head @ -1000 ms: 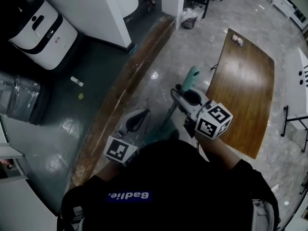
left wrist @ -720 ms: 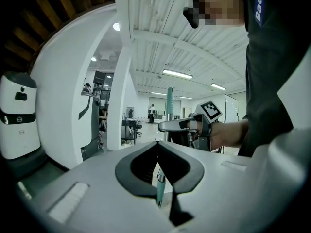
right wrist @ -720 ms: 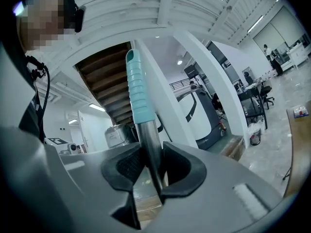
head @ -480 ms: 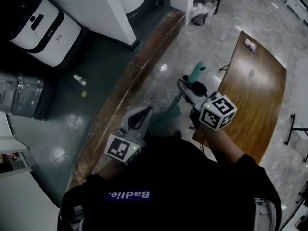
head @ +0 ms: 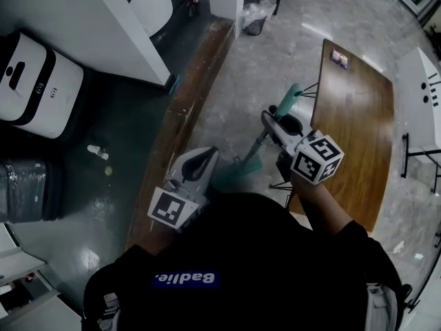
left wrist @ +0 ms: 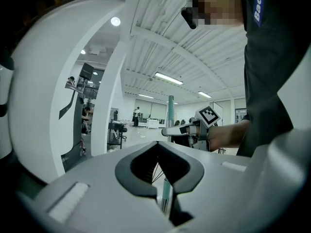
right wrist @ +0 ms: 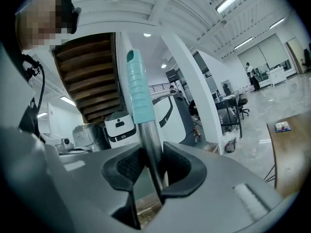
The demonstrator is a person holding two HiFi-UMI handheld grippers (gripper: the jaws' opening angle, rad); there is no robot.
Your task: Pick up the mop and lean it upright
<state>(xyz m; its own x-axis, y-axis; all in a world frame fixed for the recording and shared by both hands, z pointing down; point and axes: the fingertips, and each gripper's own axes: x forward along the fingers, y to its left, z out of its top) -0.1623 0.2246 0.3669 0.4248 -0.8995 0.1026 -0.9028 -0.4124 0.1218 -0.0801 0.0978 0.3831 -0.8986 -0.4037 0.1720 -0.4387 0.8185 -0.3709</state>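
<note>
Right gripper (right wrist: 151, 176) clamped on the mop (right wrist: 150, 144) shaft just under its teal grip (right wrist: 137, 91) — long axis near upright. Left gripper (left wrist: 165, 198) lower down, jaws closed on a thin rod — apparently the same shaft.

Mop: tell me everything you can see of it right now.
The mop has a ribbed teal grip on top of a bare metal pole, with a teal head at the bottom. It stands near upright, slightly tilted. The right hand-held gripper is shut on the pole just below the grip. The left hand-held gripper clamps the pole lower down. Nothing else visibly touches it.
</note>
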